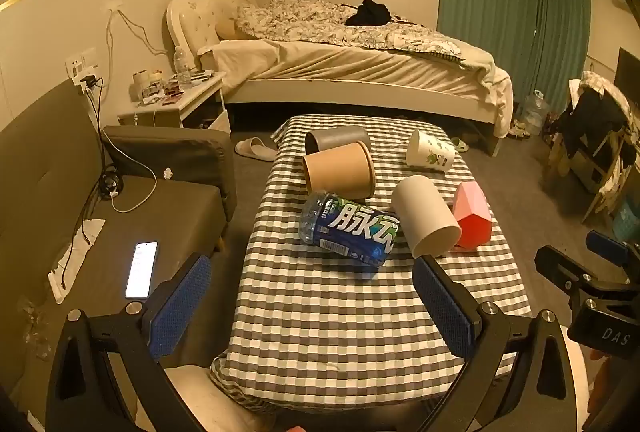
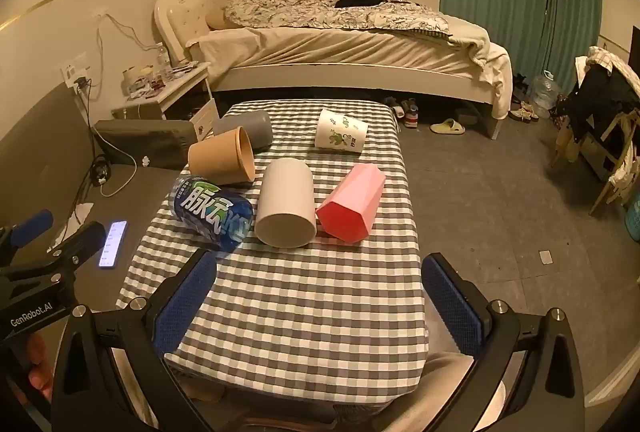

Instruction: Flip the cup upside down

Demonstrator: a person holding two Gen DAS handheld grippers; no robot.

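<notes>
Bedroom setting: your table (image 1: 360, 312), covered in a grey-and-white checked cloth, stands in front of a bed (image 1: 360, 60), with a dark sofa (image 1: 120, 200) along its left side and open floor (image 2: 500, 192) to its right.

Containers, all lying on their sides on the far half of the table:
- white cup (image 1: 426, 216), mouth turned toward you; the inside that shows looks empty. It lies between the blue bottle and the pink cup, close to both.
- pink cup (image 1: 472, 216), faceted, just right of the white cup and near the right table edge; its near end is a flat face, and you cannot tell whether anything is inside.
- brown cup (image 1: 340, 172), behind the bottle, resting against the grey cup (image 1: 336, 138); contents not visible.
- printed cup (image 1: 430, 150), white with a green pattern, at the far right, apart from the others.
- blue bottle (image 1: 348, 228), clear plastic with a blue label, left of the white cup.

Edges and room: the near half of the table is bare cloth. A lit phone (image 1: 141, 269) lies on the sofa beside the left table edge.

Tools: your left tool (image 1: 312, 296) and right tool (image 2: 320, 292) both hover over the near end of the table with fingers spread wide, gripping nothing, well short of the cups.
</notes>
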